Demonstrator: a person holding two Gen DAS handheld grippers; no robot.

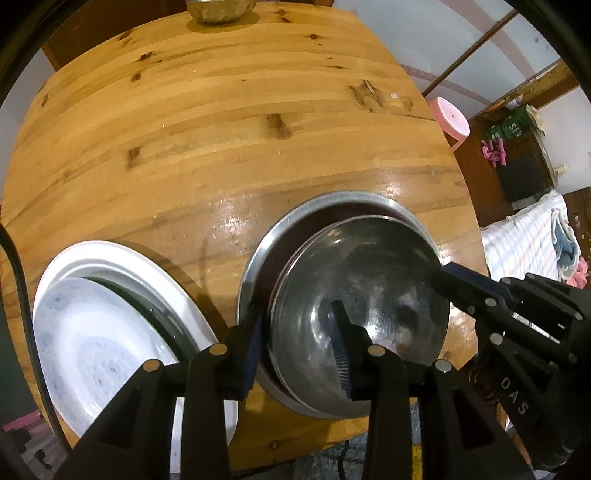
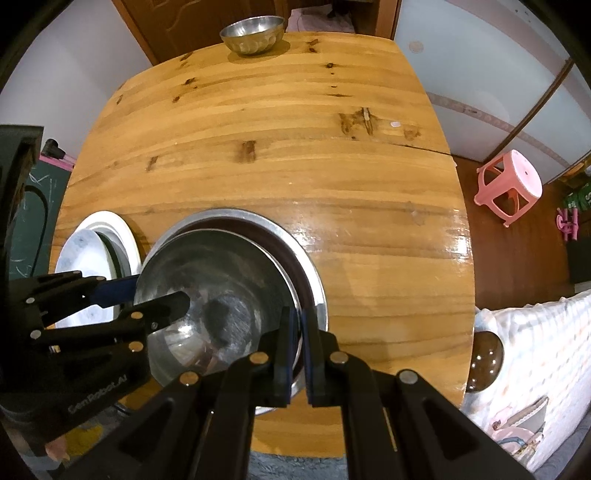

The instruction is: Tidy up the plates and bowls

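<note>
- nearest the lens, the left gripper (image 1: 299,343) straddles the near-left rim of the steel bowl (image 1: 369,295), one finger inside and one outside; the gap between pads looks wider than the wall, so whether it pinches i cannot tell.
- the right gripper (image 2: 297,354) sits at the bowl's opposite, right rim, jaws narrow with the pads nearly together over the rim of the steel bowl and perhaps the dish under it; which edge it bites, if any, is hidden.
- the steel bowl rests, slightly tilted, inside a wider steel dish (image 2: 314,280) at the near edge of the wooden table (image 2: 295,147).
- the turning relation: the bowl lies between the two tools, each at its own rim, both equally near; a lift would go straight up out of the dish.
- to the left, just beside, lies a stack of white plates (image 1: 92,332); a patterned one leans on a plain one.
- count: three steel vessels, including a small bowl (image 2: 253,35) at the far edge, well apart; at least two plates.
</note>
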